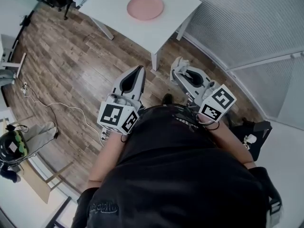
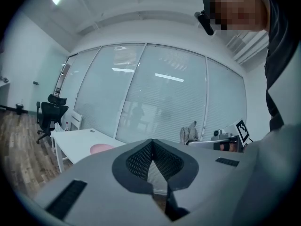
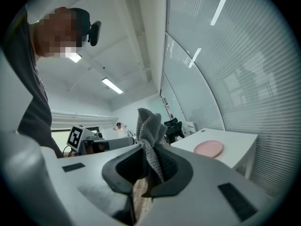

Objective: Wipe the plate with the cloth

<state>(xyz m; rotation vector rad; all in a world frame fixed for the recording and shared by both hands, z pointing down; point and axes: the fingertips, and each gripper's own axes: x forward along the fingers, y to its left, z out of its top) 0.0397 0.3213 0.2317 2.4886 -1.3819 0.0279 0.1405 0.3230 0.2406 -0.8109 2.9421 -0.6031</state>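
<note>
A pink plate (image 1: 145, 7) lies on the white table (image 1: 114, 13) ahead of me, some way beyond both grippers. It shows small in the left gripper view as the plate (image 2: 101, 148) and in the right gripper view as the plate (image 3: 209, 148). My right gripper (image 1: 180, 72) is shut on a grey knitted cloth (image 3: 151, 131), which sticks up out of the jaws; in the head view the cloth (image 1: 180, 64) bunches at its tip. My left gripper (image 1: 138, 71) is shut with nothing in it, its tips (image 2: 151, 145) meeting. Both are held level over the wooden floor.
The table's near leg (image 1: 154, 61) stands between the grippers and the plate. A black office chair (image 2: 47, 117) sits left of the table. A white cable (image 1: 52, 106) runs over the floor at left. A glass wall with blinds (image 1: 247, 27) runs along the right.
</note>
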